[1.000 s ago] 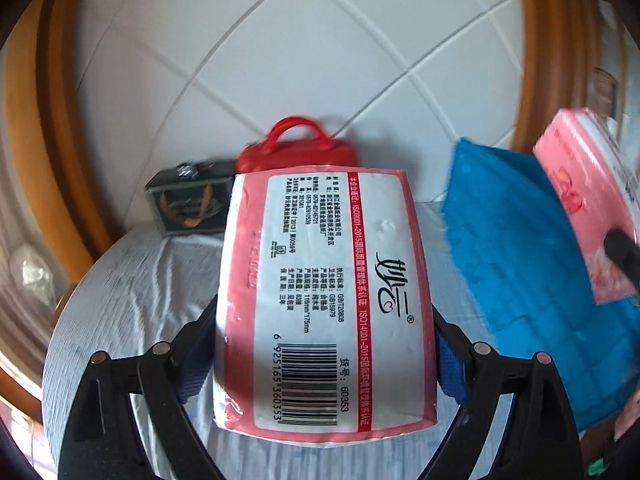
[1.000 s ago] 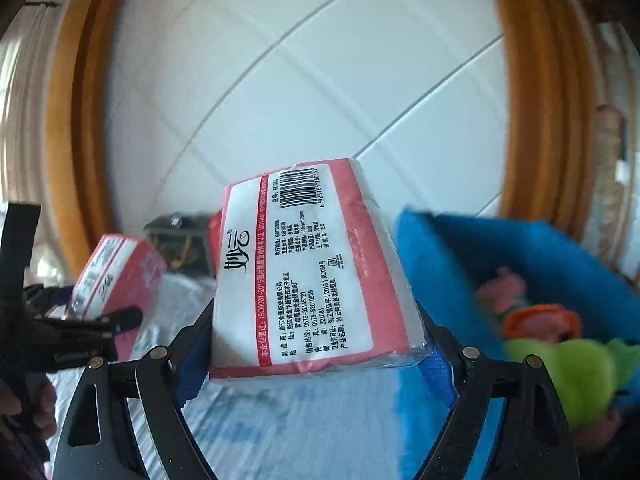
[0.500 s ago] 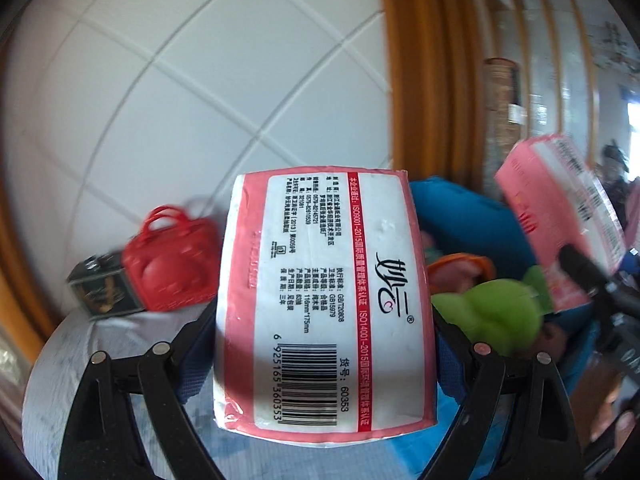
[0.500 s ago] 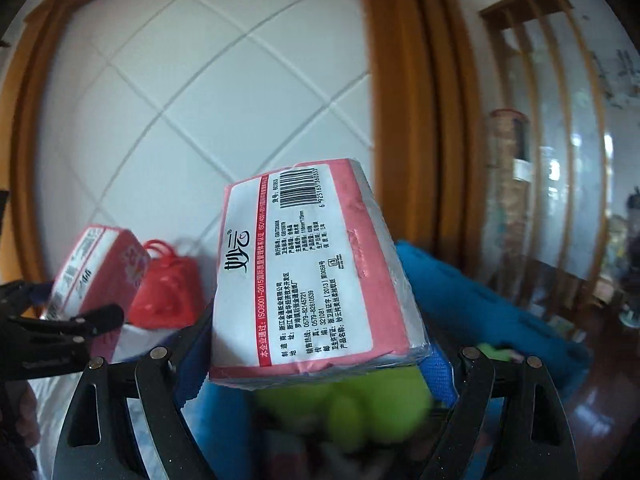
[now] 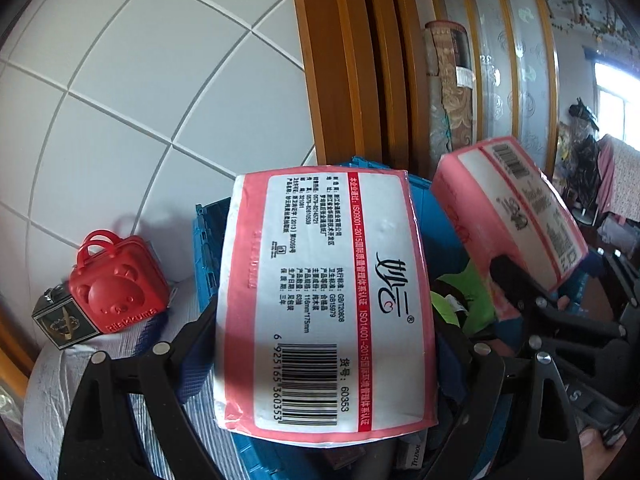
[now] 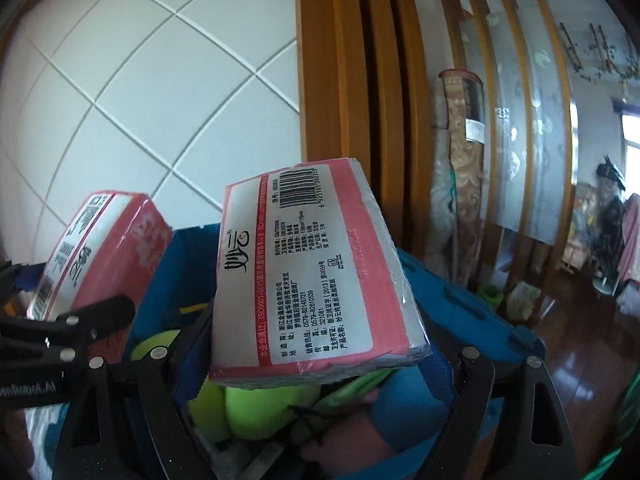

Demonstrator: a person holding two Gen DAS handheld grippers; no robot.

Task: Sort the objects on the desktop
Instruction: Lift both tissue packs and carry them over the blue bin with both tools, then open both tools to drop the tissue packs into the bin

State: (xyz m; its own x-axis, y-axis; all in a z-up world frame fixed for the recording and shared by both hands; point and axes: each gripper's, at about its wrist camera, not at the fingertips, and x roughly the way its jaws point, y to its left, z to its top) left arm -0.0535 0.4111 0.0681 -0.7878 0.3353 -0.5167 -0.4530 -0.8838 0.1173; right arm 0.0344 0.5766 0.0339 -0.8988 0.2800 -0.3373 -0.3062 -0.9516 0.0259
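My left gripper (image 5: 320,344) is shut on a pink and white tissue pack (image 5: 324,300), held over the blue crate (image 5: 206,240). My right gripper (image 6: 320,352) is shut on a second tissue pack (image 6: 308,276), held above the same blue crate (image 6: 472,320). Each pack shows in the other view: the right one at the right of the left wrist view (image 5: 516,208), the left one at the left of the right wrist view (image 6: 100,248). Green and pink soft toys (image 6: 256,404) lie in the crate.
A red bear-faced case (image 5: 118,284) and a small dark box (image 5: 64,320) stand on the cloth-covered table (image 5: 88,400) against the white tiled wall. A wooden door frame (image 6: 352,100) and a rolled rug (image 6: 460,184) stand behind the crate.
Both grippers have swung right with their tissue packs, from over the table to over the blue crate. The red case and dark box have slid to the left of the view.
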